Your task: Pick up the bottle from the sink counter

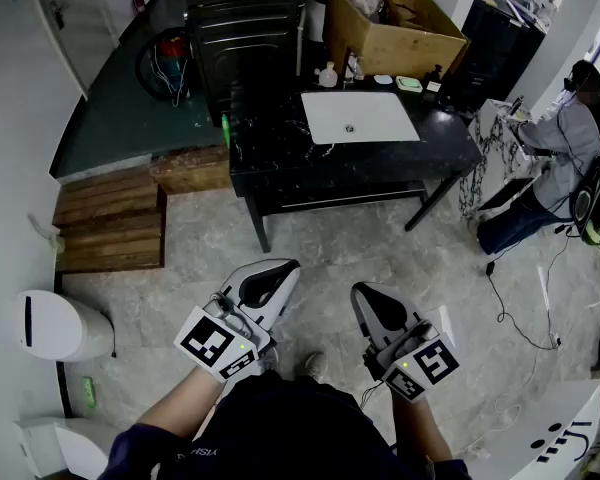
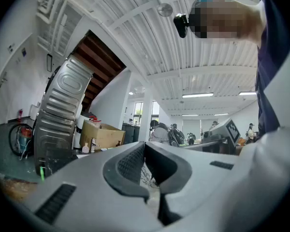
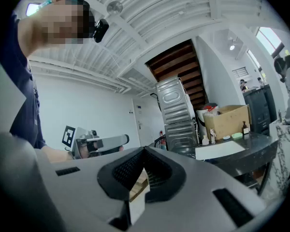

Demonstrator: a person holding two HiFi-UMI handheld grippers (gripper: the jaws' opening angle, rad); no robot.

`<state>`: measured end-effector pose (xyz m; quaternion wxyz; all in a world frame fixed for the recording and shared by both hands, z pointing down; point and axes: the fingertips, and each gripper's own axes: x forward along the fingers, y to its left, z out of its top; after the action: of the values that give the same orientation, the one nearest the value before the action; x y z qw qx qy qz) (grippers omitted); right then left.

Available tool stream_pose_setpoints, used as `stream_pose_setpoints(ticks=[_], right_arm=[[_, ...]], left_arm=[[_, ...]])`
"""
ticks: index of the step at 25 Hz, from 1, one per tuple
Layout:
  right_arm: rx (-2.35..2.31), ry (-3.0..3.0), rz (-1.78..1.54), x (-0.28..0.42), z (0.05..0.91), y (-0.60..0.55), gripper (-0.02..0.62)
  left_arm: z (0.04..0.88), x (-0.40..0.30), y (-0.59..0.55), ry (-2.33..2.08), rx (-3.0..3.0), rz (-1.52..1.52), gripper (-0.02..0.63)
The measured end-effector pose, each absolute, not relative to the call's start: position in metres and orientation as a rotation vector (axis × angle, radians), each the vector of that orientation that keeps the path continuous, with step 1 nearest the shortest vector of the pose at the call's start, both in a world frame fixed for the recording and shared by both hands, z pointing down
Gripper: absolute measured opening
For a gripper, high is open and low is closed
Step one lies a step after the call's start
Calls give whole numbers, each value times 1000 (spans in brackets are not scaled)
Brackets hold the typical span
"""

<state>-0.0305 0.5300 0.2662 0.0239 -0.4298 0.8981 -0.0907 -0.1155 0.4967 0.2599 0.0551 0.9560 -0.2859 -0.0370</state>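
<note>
The black sink counter with a white basin stands across the floor, far ahead of me. At its back edge sit a small pale bottle beside the faucet and a dark bottle further right. The right gripper view shows the pale bottle and the dark bottle; the left gripper view shows only the pale bottle. My left gripper and right gripper are held level near my body, both shut with nothing in them.
A cardboard box stands behind the counter, next to a metal machine. A green soap dish lies by the basin. Wooden steps and a white bin are on the left. A seated person and floor cables are on the right.
</note>
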Motion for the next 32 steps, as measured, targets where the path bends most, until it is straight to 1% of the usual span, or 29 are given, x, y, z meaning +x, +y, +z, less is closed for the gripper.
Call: stream_pose_setpoints(ticks=[19,32], right_arm=[[-1249,2759,-296,20,266,533,21],[-1231,2768,-316,22,274,505,20]], left_arm=[[271,-60,505,-929,2882,-71,8],[283,-63,472,-962,2856,-76,8]])
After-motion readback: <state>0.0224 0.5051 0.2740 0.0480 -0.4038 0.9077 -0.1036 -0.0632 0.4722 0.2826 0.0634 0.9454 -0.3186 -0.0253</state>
